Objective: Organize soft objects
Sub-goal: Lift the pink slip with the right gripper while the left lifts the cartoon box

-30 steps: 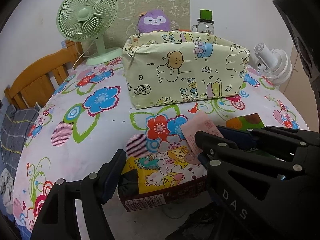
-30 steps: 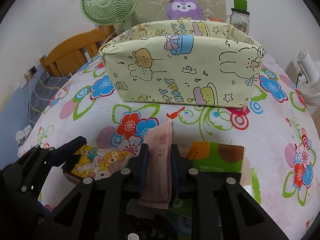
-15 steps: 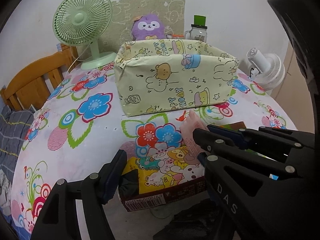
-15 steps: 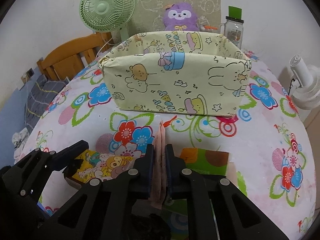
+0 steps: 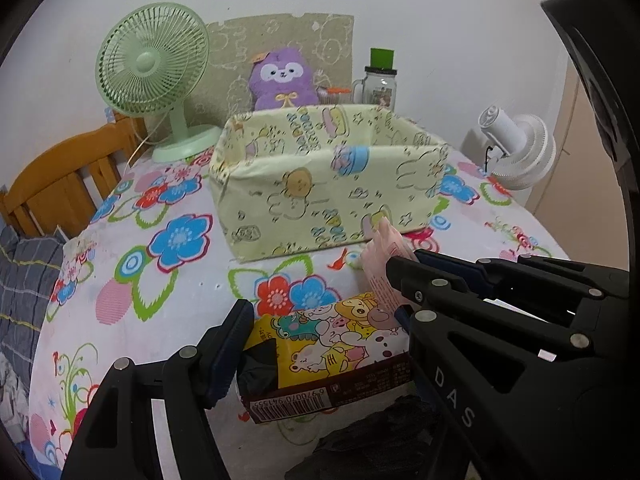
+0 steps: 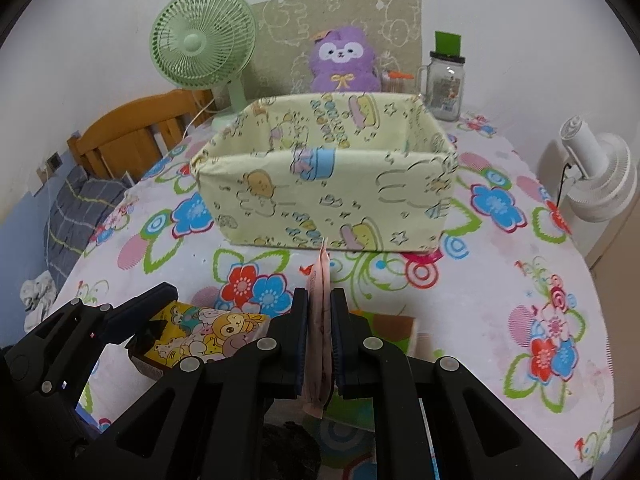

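On floral tablecloth (image 6: pixel 500 280) — fabric bin (image 6: pixel 328 204), green fan (image 6: pixel 202 44).

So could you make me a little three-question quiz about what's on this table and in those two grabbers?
1. True or false: the right gripper is shut on the pink packet.
2. What does the left gripper hold? A) the cartoon snack pack B) a jar C) nothing
3. Fill in: the purple plush sits ____ the fabric box, by the wall.

Key: 1 true; 2 A; 3 behind.
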The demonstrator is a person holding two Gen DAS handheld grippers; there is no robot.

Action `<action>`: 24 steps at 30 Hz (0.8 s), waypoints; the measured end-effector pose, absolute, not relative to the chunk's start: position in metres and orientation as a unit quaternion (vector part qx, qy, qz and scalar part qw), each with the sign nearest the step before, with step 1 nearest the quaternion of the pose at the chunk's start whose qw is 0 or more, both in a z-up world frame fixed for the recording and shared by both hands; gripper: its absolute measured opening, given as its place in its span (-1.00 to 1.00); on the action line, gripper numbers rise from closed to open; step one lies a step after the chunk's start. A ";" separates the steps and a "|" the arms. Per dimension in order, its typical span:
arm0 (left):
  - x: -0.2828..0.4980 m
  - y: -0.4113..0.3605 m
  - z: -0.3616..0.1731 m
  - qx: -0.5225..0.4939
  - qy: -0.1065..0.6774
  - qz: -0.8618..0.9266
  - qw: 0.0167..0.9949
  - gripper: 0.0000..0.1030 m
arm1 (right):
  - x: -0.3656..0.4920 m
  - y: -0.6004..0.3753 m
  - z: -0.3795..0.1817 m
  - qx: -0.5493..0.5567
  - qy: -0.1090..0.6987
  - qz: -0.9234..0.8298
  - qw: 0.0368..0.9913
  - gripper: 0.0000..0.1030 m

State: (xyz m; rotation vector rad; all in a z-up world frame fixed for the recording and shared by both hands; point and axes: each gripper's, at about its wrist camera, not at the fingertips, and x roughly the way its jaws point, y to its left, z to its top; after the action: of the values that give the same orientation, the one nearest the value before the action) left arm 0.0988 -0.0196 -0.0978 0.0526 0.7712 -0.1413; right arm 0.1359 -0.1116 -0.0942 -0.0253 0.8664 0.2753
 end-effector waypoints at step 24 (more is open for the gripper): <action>0.094 -0.037 -0.046 0.035 0.335 -0.080 0.938 0.43 | 0.128 -0.130 -0.037 -0.004 0.379 0.118 0.918 -0.75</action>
State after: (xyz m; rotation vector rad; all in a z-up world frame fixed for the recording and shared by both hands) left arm 0.0937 -0.0373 -0.0461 0.0719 0.6832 -0.1639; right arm 0.1279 -0.1295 -0.0370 -0.0090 0.7788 0.2419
